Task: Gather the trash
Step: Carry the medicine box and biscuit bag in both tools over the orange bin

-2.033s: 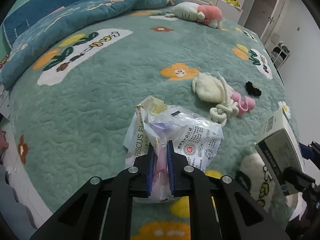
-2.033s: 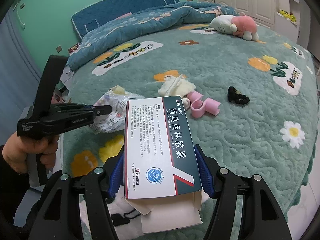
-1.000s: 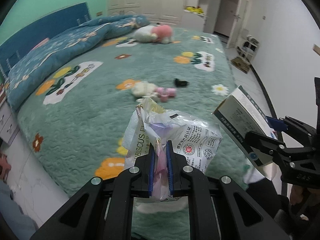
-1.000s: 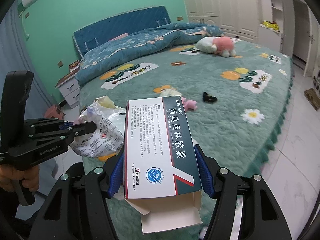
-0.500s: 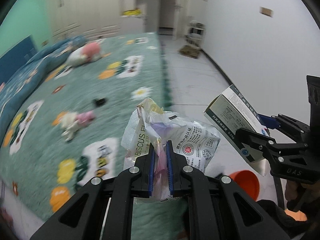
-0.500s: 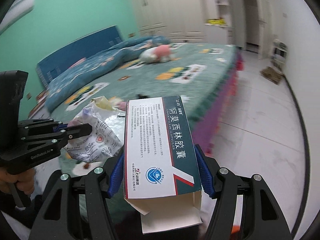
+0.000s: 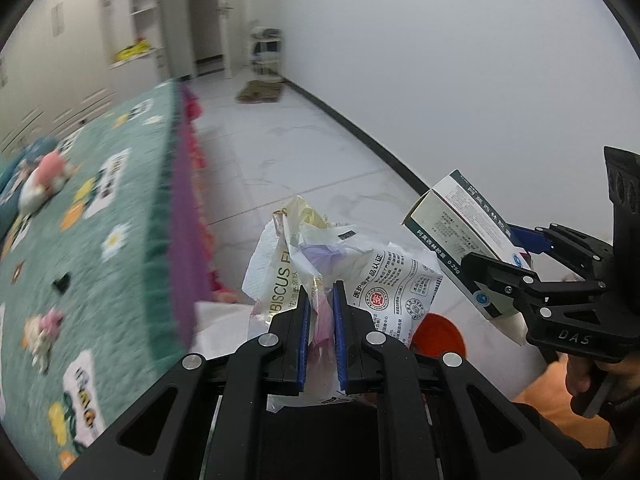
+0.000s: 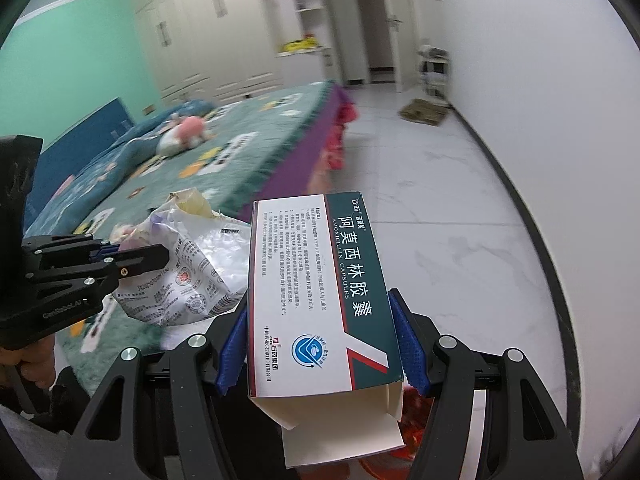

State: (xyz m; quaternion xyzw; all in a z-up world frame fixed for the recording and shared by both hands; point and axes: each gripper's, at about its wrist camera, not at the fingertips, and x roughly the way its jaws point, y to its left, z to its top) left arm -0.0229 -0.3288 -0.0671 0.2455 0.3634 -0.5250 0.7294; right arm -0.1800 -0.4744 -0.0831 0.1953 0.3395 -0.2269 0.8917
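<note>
I am counting two grippers, left [image 7: 320, 300] and right [image 8: 320, 344]. I am seeing one medicine box [image 8: 316, 300], one bunch of crumpled wrappers [image 7: 340, 264], one orange bin [image 7: 438, 334], one bed [image 7: 80, 240], one pink plush toy [image 8: 184, 132].

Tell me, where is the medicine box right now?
The box is clamped in the right tool, over the white floor, right of the wrappers.

Both grippers have swung away from the bed [image 7: 120, 208] toward the white floor [image 7: 304, 152]; an orange bin [image 7: 440, 334] now shows below the wrappers [image 7: 360, 276].
</note>
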